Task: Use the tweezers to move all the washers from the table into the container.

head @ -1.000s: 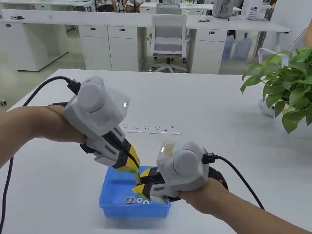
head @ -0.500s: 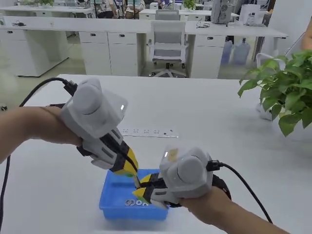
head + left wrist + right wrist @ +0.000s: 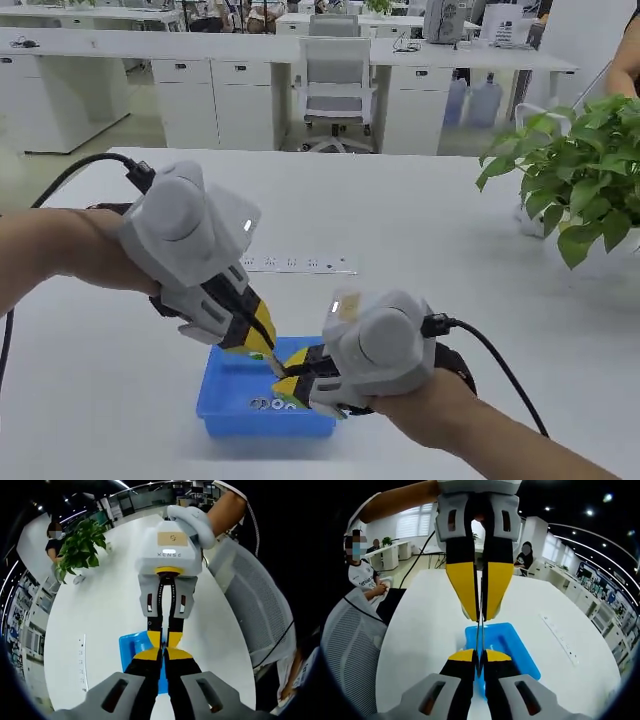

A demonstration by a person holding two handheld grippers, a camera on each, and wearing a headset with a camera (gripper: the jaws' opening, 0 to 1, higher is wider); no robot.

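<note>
Washers [image 3: 270,404]: metal rings in rectangular blue container [image 3: 262,425], lower centre, on smooth white table [image 3: 450,260]; office desks [image 3: 200,70] behind. Left gripper [image 3: 267,352] and right gripper [image 3: 287,384] both clamp thin tweezers [image 3: 480,630].

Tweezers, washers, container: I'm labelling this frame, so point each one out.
tweezers [image 3: 479,632]: right gripper view, bare stretch of the thin shaft.
washers [image 3: 270,404]: head view, middle of the cluster.
container [image 3: 262,426]: head view, front wall.

Blue rect. container [image 3: 265,426] on white counter [image 3: 420,230], several metal washers [image 3: 270,404] inside near front wall; thin tweezers [image 3: 480,625] just above it.
</note>
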